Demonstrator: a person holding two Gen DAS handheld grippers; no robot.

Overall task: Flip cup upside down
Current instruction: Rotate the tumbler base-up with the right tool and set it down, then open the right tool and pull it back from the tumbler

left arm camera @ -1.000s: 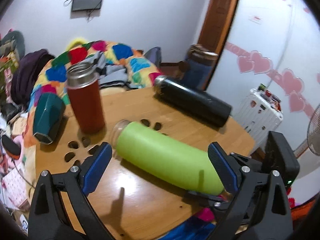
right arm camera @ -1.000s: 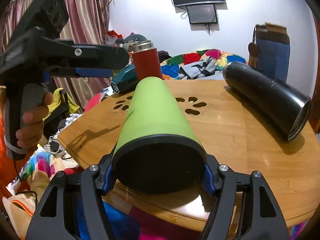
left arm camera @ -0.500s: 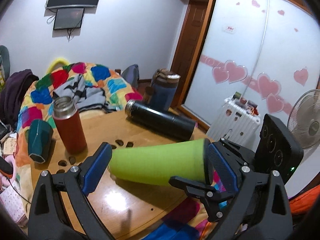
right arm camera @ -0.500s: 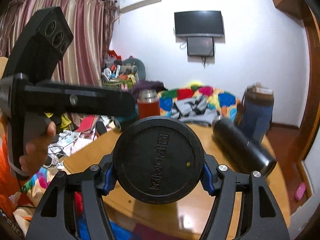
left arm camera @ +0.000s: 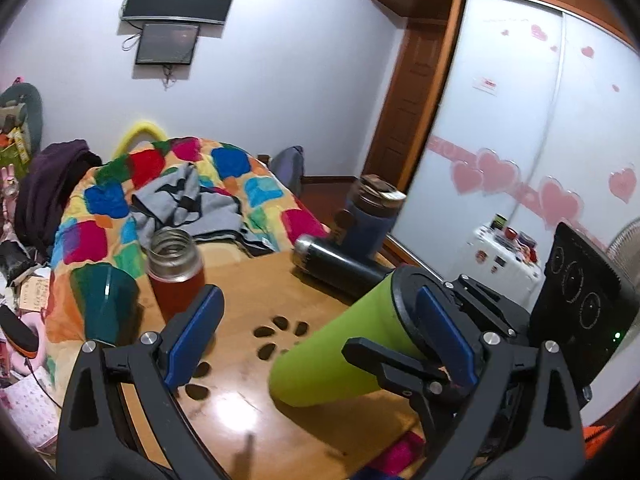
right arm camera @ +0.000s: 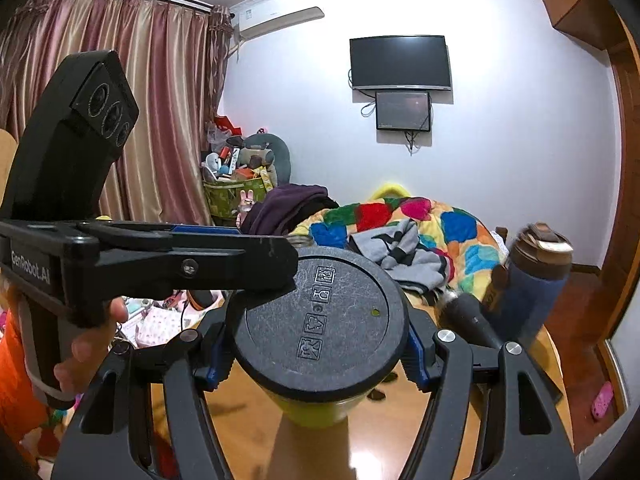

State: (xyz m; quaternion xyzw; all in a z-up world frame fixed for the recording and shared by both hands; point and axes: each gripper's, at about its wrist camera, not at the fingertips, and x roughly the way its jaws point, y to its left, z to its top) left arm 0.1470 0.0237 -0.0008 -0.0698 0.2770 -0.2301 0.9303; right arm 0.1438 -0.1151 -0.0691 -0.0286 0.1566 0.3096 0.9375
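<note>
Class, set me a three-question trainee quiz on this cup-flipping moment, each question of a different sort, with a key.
1. True or false: the right gripper is shut on the green cup.
2. Which end of the green cup faces the right wrist camera? A) open mouth B) black base
3. Fill in: the black flask on the wooden table is ____ (upright / lying on its side).

Key: 1 true; 2 B; 3 lying on its side.
</note>
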